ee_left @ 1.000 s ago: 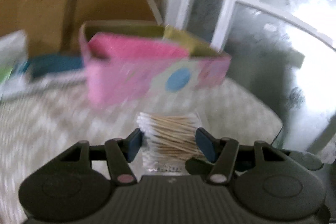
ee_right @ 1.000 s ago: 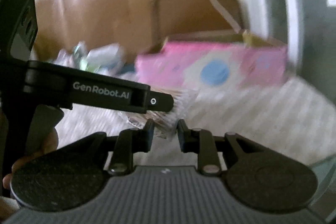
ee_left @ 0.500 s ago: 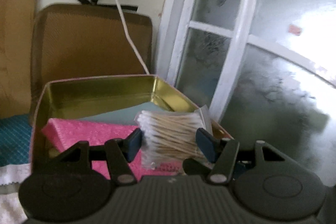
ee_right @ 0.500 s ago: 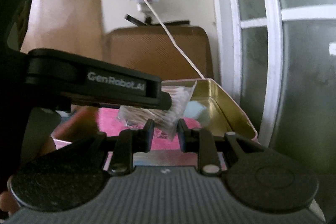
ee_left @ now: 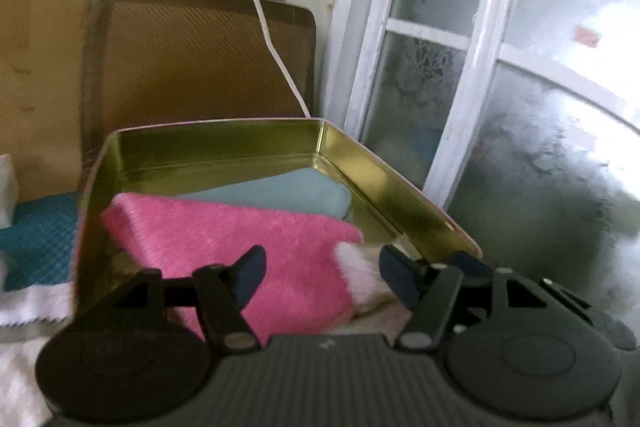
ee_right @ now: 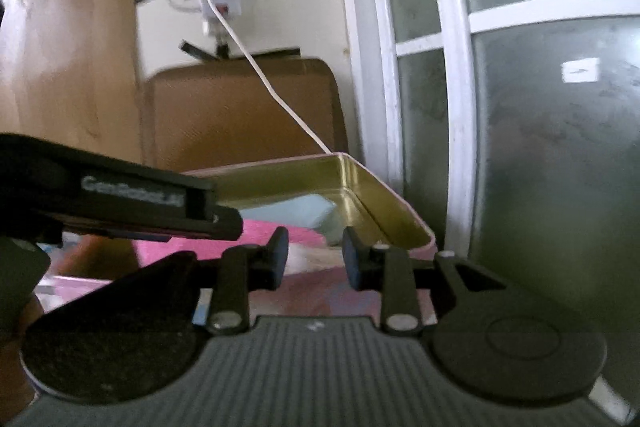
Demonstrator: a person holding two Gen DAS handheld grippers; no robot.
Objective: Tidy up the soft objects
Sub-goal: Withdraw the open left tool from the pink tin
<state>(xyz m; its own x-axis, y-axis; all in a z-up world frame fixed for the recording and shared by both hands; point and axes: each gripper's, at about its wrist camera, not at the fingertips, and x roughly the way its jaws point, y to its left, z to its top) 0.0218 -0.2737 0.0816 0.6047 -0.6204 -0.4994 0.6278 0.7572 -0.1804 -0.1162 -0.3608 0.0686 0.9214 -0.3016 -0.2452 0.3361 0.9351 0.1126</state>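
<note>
left claw (ee_left: pixel 322 277) and right claw (ee_right: pixel 315 257) opening, released over tin (ee_left: pixel 400 203); pink cloth (ee_left: pixel 240 243), cable (ee_left: pixel 272 47) behind

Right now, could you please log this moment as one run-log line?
left gripper: opening, empty | right gripper: opening, empty | cotton swab pack: blurred, dropping into tin | pink cloth: in tin

White cable (ee_left: pixel 264 27), frosted window (ee_right: pixel 540 147) (white frame)

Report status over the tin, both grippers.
Left gripper opening, nothing between pads. Right gripper opening, empty. Swabs down in tin beside pink cloth. Nothing blocking.
</note>
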